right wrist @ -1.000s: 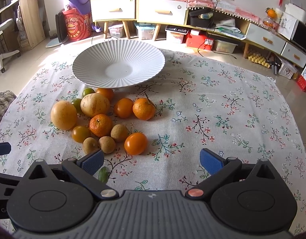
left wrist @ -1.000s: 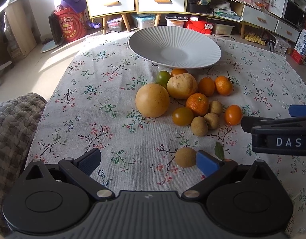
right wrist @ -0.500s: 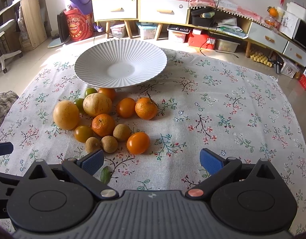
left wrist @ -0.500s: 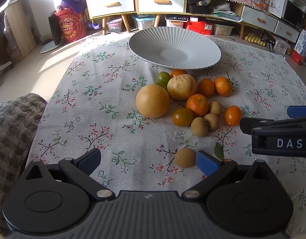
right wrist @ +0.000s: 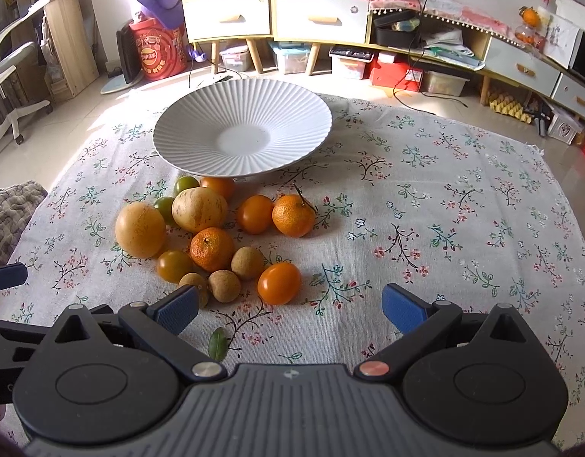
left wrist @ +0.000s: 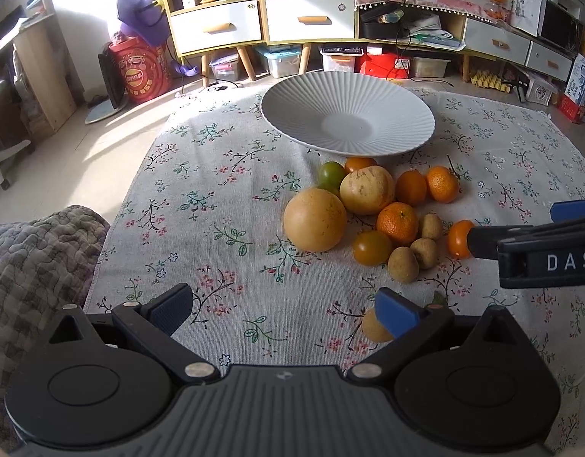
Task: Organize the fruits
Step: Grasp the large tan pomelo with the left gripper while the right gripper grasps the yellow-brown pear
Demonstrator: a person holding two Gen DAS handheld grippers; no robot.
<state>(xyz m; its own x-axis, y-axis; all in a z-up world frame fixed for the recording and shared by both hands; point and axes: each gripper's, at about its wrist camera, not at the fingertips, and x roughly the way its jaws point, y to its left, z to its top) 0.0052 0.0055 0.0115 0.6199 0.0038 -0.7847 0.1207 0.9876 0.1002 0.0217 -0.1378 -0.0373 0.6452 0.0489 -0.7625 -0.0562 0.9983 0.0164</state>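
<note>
Lying under everything, the flowered cloth point(right wrist: 445, 209), the white ribbed plate point(right wrist: 201, 144) sitting bare at its far side, the fruit pile point(right wrist: 212, 236) resting just beside it, you holding your left gripper point(left wrist: 286, 310) and right gripper point(right wrist: 290, 306) apart, gripping nothing.

Both wrist views sit low over the bench's point(left wrist: 224, 198) near edge, facing the far edge. Left view looks from nearer the left edge. Both share the plate point(left wrist: 292, 114) point(right wrist: 186, 152) and fruit pile point(left wrist: 372, 209) point(right wrist: 212, 232).
</note>
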